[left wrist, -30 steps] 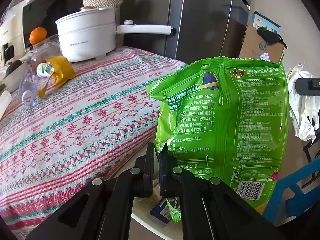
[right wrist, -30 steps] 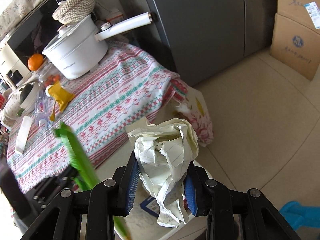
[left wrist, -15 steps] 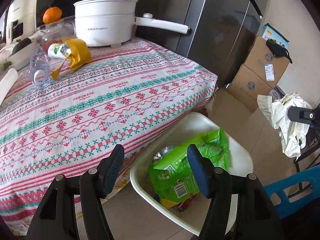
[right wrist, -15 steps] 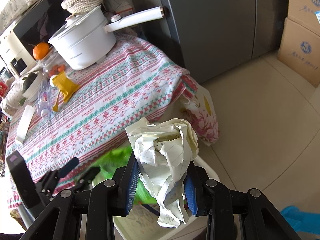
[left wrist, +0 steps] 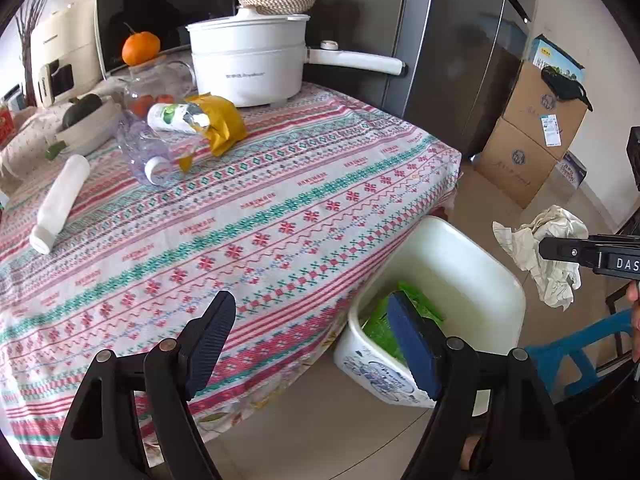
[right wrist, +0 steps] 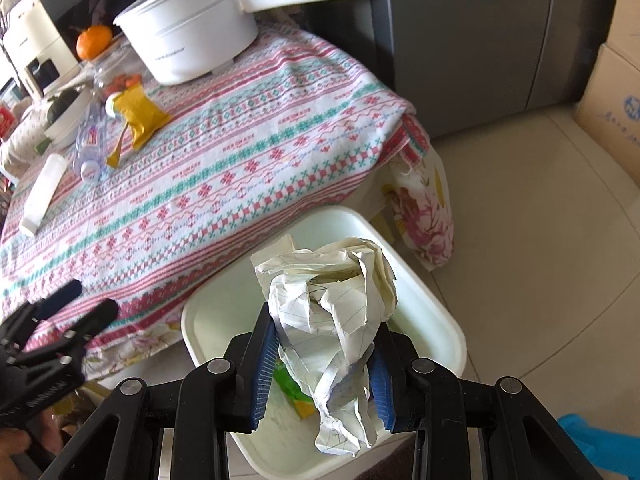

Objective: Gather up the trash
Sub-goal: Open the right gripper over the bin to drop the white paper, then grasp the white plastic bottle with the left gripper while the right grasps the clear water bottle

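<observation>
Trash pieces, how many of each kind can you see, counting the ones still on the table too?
Crumpled paper, held in the right gripper over the bin: 1
Green snack bag, in the bin: 1
Yellow wrapper, on the table: 1
Clear plastic bottle, lying on the table: 1
Small white bottle, lying on the table: 1
Total: 5

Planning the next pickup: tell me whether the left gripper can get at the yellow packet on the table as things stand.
Probably yes. The left gripper is open and holds nothing, and bare tablecloth lies between it and the yellow packet. But a white tube lies on the packet and a clear plastic bottle touches it.
</observation>
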`<state>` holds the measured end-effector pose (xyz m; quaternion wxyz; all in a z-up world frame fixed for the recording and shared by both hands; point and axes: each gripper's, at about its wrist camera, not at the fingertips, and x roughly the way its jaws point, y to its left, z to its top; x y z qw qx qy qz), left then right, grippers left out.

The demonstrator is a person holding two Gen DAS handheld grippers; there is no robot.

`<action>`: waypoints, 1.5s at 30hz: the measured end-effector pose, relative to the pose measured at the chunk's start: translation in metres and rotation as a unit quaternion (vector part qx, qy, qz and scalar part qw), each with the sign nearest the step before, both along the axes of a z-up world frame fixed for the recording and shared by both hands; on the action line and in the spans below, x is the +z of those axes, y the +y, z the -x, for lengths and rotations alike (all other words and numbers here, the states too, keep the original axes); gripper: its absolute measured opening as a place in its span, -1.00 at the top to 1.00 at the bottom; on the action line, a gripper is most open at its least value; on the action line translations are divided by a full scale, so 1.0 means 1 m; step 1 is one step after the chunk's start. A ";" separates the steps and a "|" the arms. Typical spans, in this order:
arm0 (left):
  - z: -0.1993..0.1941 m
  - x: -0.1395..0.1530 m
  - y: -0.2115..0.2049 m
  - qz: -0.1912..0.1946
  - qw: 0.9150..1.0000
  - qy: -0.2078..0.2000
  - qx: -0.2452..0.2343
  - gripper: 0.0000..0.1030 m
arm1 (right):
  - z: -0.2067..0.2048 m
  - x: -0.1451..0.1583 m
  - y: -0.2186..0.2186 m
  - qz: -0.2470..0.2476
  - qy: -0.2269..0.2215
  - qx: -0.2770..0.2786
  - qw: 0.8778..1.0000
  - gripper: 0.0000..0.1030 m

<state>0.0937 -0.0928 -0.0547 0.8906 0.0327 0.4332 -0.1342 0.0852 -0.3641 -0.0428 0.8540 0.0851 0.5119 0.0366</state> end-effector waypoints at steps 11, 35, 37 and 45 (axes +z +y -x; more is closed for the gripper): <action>0.005 0.022 0.062 -0.035 0.999 -0.001 0.027 -0.67 | -0.013 -0.014 0.019 0.006 0.034 -0.001 0.999 -0.14; -0.103 0.009 0.275 -0.030 0.975 0.095 0.198 -0.68 | -0.082 0.005 0.113 0.014 0.038 0.062 0.997 -0.57; -0.119 0.006 0.289 -0.014 0.973 0.103 0.206 -0.68 | -0.095 0.006 0.127 0.019 0.040 0.078 0.996 -0.58; -0.175 -0.011 0.321 0.031 0.970 0.109 0.215 -0.64 | -0.153 -0.001 0.197 0.015 0.047 0.141 0.989 -0.59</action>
